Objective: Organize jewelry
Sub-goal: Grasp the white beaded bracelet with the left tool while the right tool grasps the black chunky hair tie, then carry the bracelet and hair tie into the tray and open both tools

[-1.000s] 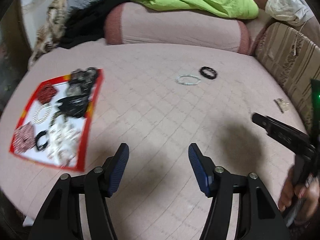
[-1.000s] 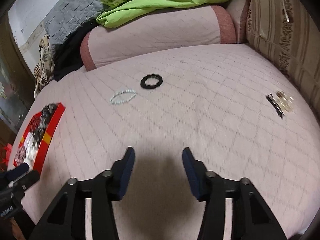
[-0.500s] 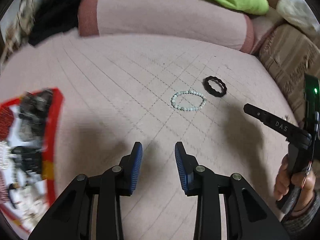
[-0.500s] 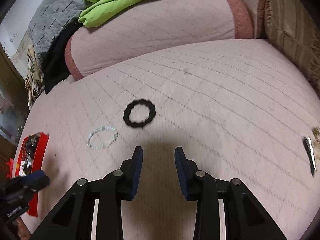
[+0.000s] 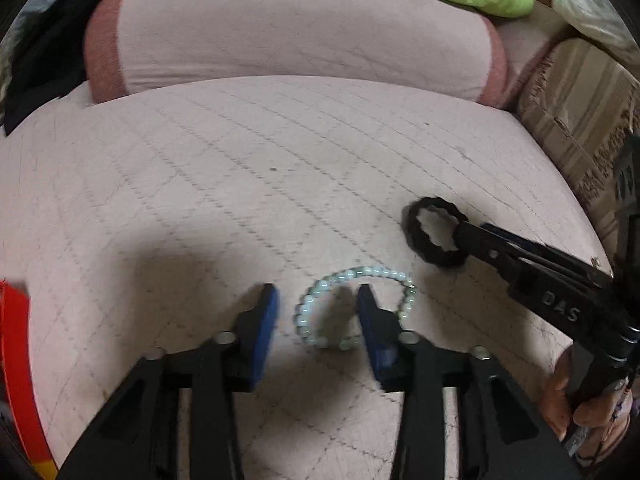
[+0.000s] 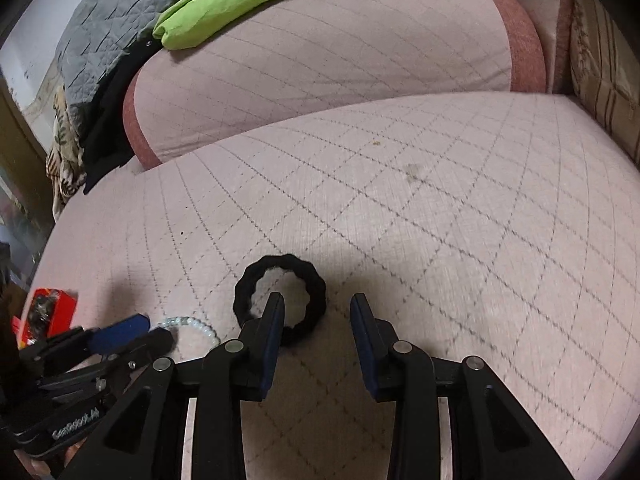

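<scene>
Two bracelets are lying close together on the pink quilted bed cover (image 5: 280, 168): a pale bead bracelet of small glassy white-green beads (image 5: 316, 292) and a black wavy-edged ring bracelet (image 5: 416, 236). They are sitting just apart, the black one up and to the right of the pale one in the left wrist view.

The left gripper (image 5: 316, 308) is hanging over the pale bead bracelet with its jaws opening. Its left blue pad is standing outside the loop, its right blue pad is sitting over the inside of the loop, and the left arc of beads is lying between them. The pads are not pressing on the beads.

The right gripper (image 6: 318, 312) is reaching the black ring bracelet (image 6: 244, 284) with its jaws parted. Its left finger is pointing into the ring's hole and the right finger is standing outside, so the near right part of the rim is lying between them; no squeeze is showing. In the left wrist view a hand (image 5: 580, 396) is holding this gripper's handle at the right edge.

A red-bordered tray (image 6: 48, 304) with dark jewelry in it is lying well apart at the left. A long pink bolster with reddish ends (image 5: 296, 28) is lying behind, with a lime-green cloth (image 6: 256, 4) draped on top.
</scene>
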Demonstrator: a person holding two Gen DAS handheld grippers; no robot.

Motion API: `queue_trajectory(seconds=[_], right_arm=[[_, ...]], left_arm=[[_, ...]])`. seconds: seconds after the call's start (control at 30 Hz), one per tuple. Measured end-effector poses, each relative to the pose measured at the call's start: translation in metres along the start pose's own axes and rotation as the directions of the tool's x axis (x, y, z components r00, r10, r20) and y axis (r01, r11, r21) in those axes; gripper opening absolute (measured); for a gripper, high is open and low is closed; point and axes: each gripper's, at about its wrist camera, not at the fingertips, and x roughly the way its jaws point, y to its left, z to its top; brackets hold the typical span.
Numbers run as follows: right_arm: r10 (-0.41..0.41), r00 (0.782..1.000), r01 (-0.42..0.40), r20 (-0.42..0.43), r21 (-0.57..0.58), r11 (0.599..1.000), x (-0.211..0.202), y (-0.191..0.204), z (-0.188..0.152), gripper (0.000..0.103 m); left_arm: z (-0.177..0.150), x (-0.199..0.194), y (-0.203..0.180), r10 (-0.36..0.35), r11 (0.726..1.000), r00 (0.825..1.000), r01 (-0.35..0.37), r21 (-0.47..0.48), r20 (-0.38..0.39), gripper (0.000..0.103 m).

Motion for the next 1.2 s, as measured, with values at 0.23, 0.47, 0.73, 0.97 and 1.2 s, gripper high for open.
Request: queue_trajectory(seconds=[0.23,0.47,0.73,0.97,1.2], right_arm=[[-0.042,0.999,0.041,-0.012,-0.063,0.997,0.011,0.008,-0.001,0.039],[-0.077,0.996,0.074,-0.042,-0.058,0.996,0.005,0.009,-0.002,0.013],[-0.041,0.994,0.036,-0.099,-0.048,0.998,-0.034,0.014,-0.048,0.009],[-0.013,0.996,0.01,-0.091,-0.035,0.999,-0.084,0.023,-0.098,0.007],[0.027,0.999,-0.028,-0.043,-0.043,0.999,-0.132,0.052,-0.122,0.007]], left_arm=[[-0.013,0.006,-0.028,0.128,0.988,0.99,-0.133,0.082,0.054,0.054],[-0.021,-0.008,-0.024,0.086,0.994,0.996,-0.086,0.063,-0.006,0.005],[-0.064,-0.046,-0.016,0.05,0.999,0.999,-0.05,0.008,-0.021,0.005],[-0.103,-0.119,-0.003,0.031,0.998,0.998,-0.028,-0.053,0.063,0.005],[-0.146,-0.189,0.004,0.054,0.997,0.98,-0.042,-0.069,0.19,0.005]])
